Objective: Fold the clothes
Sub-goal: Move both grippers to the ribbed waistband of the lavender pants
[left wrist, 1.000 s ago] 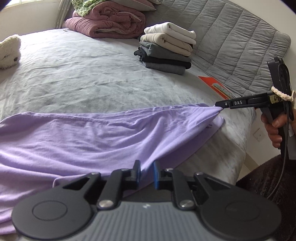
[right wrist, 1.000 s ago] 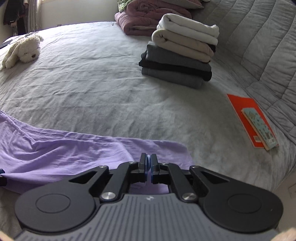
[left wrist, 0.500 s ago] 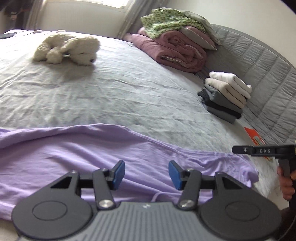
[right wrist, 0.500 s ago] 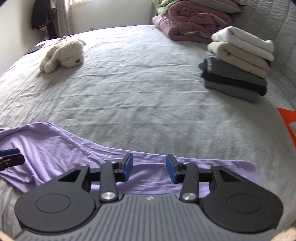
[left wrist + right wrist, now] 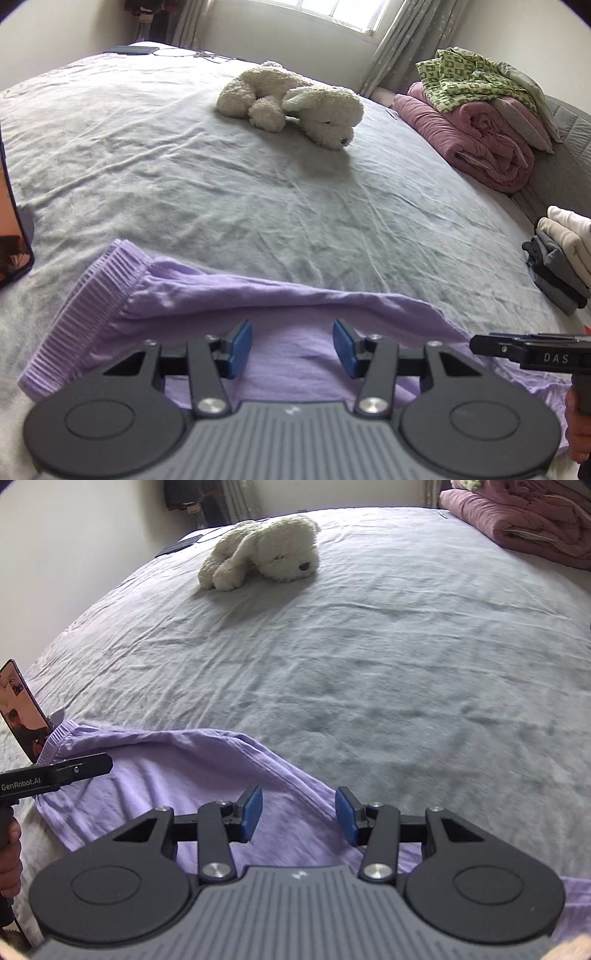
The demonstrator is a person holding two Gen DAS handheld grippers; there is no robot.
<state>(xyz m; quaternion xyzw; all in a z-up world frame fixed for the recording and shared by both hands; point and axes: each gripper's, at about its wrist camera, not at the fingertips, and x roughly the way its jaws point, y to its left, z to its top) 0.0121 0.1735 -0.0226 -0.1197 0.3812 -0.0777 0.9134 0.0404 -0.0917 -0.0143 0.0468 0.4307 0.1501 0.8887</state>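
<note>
A lilac garment (image 5: 258, 295) lies bunched along the near edge of the grey bed (image 5: 258, 192), its ribbed waistband (image 5: 88, 306) at the left. My left gripper (image 5: 291, 345) hovers over the cloth. Its jaws stand apart and are closing, with fabric beneath them but nothing pressed by the blue pads (image 5: 238, 347). In the right wrist view my right gripper (image 5: 299, 812) is open above the same garment (image 5: 166, 775), at its fold ridge. The tip of the right gripper (image 5: 480, 343) shows in the left view. The left gripper's tip (image 5: 105, 764) appears in the right view, near the waistband.
A white plush dog (image 5: 295, 99) lies mid-bed. A stack of folded clothes (image 5: 561, 254) sits at the right edge, with a rolled maroon quilt (image 5: 480, 140) under a green patterned garment behind it. A propped screen (image 5: 22, 716) stands by the waistband at the left.
Both grippers were shut on the lilac garment a second ago. They have let go and opened, and both views have swung left toward the waistband end.
</note>
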